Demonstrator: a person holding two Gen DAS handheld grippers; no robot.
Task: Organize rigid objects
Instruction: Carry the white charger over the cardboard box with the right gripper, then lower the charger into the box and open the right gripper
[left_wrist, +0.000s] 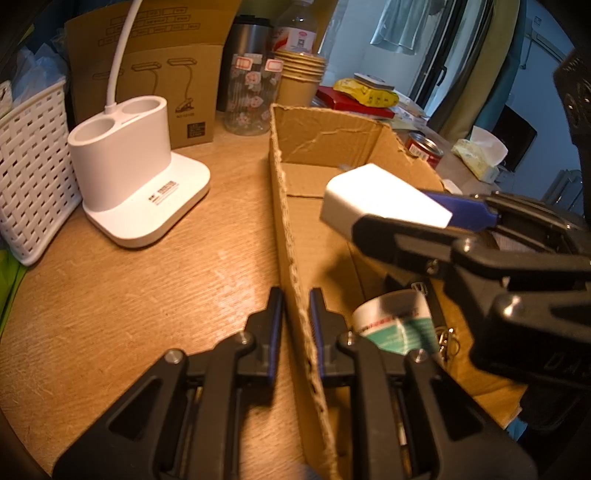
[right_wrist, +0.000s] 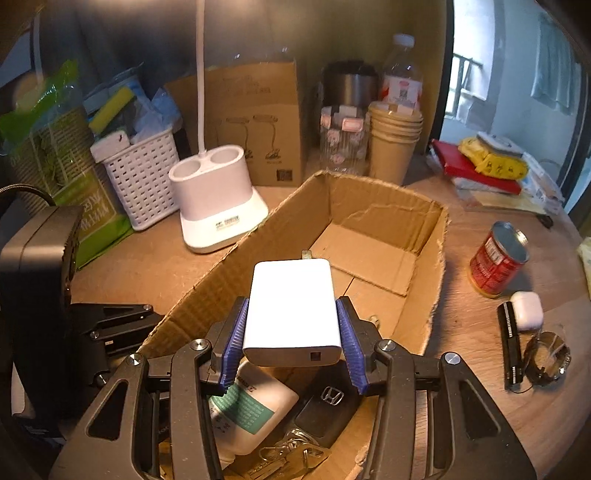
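1. The right gripper (right_wrist: 291, 343) has its jaws clenched on a white power bank (right_wrist: 291, 310), one blue pad on each long side, holding it above the open cardboard box (right_wrist: 432, 266).
2. The left gripper (left_wrist: 295, 332) has its jaws clamped tight on the box's near wall, one finger outside and one inside.
3. Under the power bank, at the near end of the box, lie a white bottle (right_wrist: 251, 410) with a green label, a black car key (right_wrist: 327, 404) and a bunch of keys (right_wrist: 291, 456). The bottle and car key lie side by side; the keys sit just in front of them.
4. The far half of the box shows only its bare cardboard floor.
5. To the right of the box on the table (right_wrist: 480, 369) stand a red can (right_wrist: 496, 258), and nearer, a white earbud case (right_wrist: 528, 310), a black stick-shaped thing (right_wrist: 511, 347) and a metal ring or clamp (right_wrist: 548, 358), close together.
6. To the left of the box stands a white lamp base (right_wrist: 218, 199) with two round cups in its top; what they hold cannot be seen.
7. Beside it is a white basket (right_wrist: 140, 177) stuffed with blue plastic and a yellow-green sponge.
8. Behind the box stand a brown carton (right_wrist: 258, 122), a flowered glass jar (right_wrist: 341, 140), a stack of paper cups (right_wrist: 393, 147), a steel flask (right_wrist: 349, 86) and a clear bottle (right_wrist: 400, 74).
9. At far right a yellow packet (right_wrist: 493, 158) lies on a red book (right_wrist: 465, 170).
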